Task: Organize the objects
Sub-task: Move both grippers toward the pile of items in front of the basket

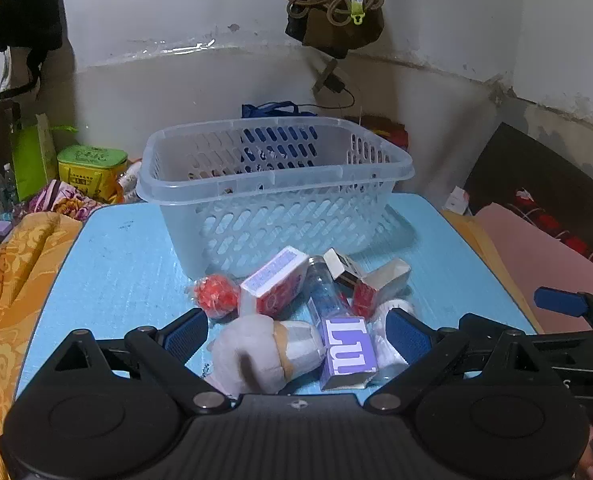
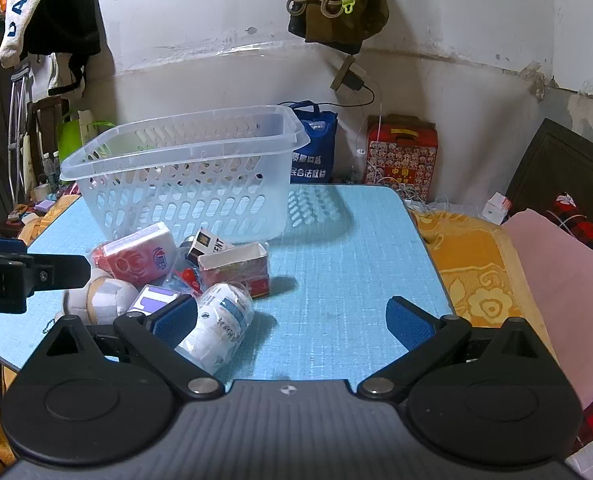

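In the left wrist view, bare tabletop [image 1: 108, 264] runs along the left of the frame up to the orange blanket [image 1: 12, 280] at its edge, while the basket [image 1: 272, 184] fills the centre back. The left hand-held gripper [image 1: 298, 330] is spread wide, the plush toy [image 1: 264, 350] low between its fingers and the purple box [image 1: 346, 354] beside it. In the right wrist view, the clutter lies lower left against the right hand-held gripper [image 2: 292, 320], also spread, with open blue tabletop ahead to the right edge.

Blue bag [image 2: 312, 148] — red patterned box [image 2: 402, 152] beside it
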